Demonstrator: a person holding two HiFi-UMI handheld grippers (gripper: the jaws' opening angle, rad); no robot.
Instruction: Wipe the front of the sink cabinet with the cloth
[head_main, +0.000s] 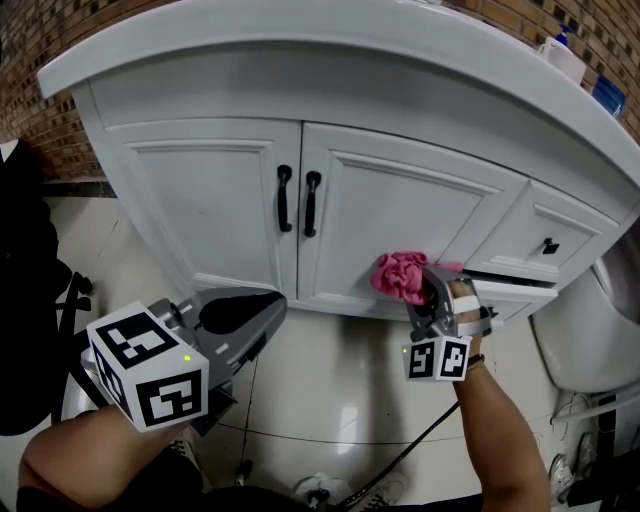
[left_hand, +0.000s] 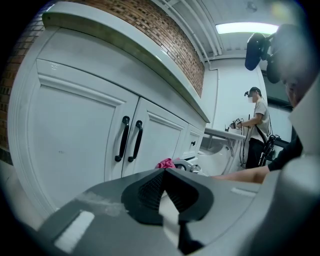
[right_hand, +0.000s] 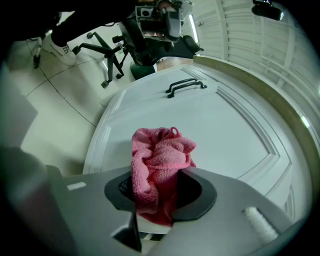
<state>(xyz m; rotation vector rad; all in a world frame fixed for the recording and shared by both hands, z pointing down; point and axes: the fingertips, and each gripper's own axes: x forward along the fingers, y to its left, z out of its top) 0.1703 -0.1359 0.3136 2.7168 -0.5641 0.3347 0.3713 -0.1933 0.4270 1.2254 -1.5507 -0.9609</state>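
The white sink cabinet (head_main: 400, 215) has two doors with black handles (head_main: 298, 201) and a drawer at the right. My right gripper (head_main: 422, 290) is shut on a bunched pink cloth (head_main: 398, 275), which presses against the lower right corner of the right door. In the right gripper view the pink cloth (right_hand: 159, 165) bulges out between the jaws against the door panel (right_hand: 220, 125). My left gripper (head_main: 262, 312) hangs low over the floor in front of the left door, shut and empty. The left gripper view shows the cabinet doors (left_hand: 80, 130) and the cloth (left_hand: 165, 163) beyond.
A drawer (head_main: 545, 245) with a black knob sits right of the doors. A white toilet (head_main: 585, 335) stands at the far right. A black office chair (head_main: 35, 290) is at the left. The floor (head_main: 330, 380) is glossy tile. Another person (left_hand: 257, 125) stands far off in the left gripper view.
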